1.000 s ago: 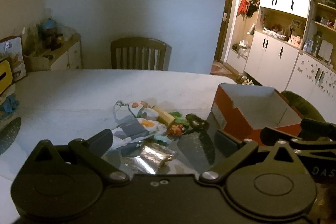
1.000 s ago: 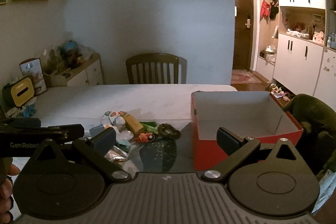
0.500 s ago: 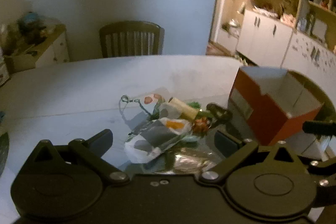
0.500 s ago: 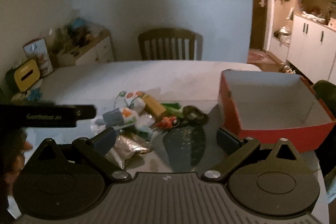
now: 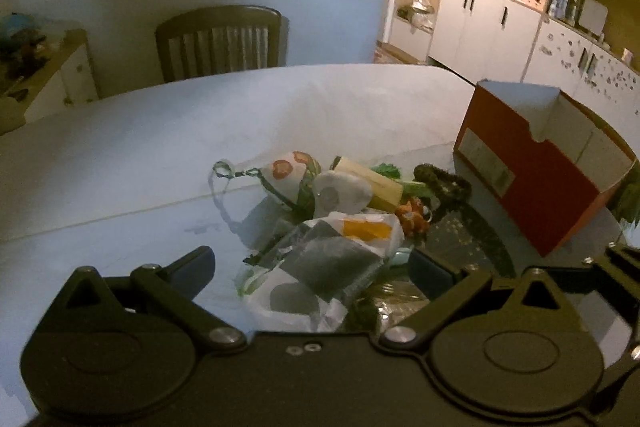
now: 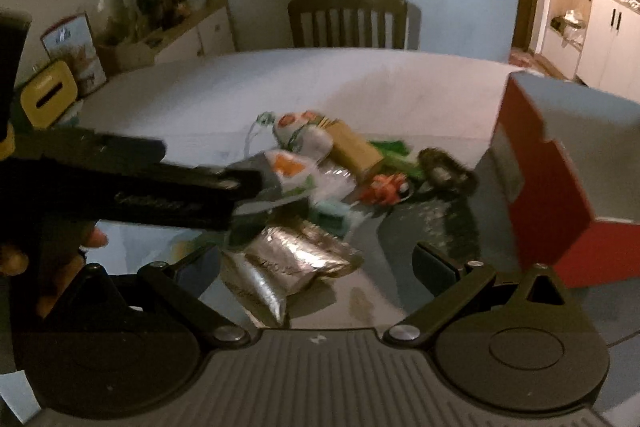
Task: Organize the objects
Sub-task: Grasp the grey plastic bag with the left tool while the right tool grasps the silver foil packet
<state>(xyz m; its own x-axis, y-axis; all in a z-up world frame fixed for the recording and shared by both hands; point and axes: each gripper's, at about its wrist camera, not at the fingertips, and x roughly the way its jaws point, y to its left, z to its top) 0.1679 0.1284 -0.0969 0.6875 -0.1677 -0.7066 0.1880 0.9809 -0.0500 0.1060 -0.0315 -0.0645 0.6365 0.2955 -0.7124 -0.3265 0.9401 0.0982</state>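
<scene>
A small heap of clutter lies in the middle of the desk [image 5: 160,131], and the red box [image 5: 536,163] stands open to its right, well apart from the heap's near edge. The left gripper [image 5: 312,263] has its fingers spread wide and holds nothing; directly between and just ahead of them lies a white plastic packet [image 5: 332,263] with a dark patch and an orange label. Its long axis seems to run on a slant, from the near left toward the far right, the orange end pointing roughly toward the box. From the right wrist view, the left gripper [image 6: 256,195] reaches in from the left, right over that packet. The right gripper [image 6: 316,263] is also spread and empty, with a shiny foil pouch [image 6: 288,263] lying between its fingers, long axis across them. The left one looks nearer to a grasp; I would guess the packet goes first, then rightward into the box.
</scene>
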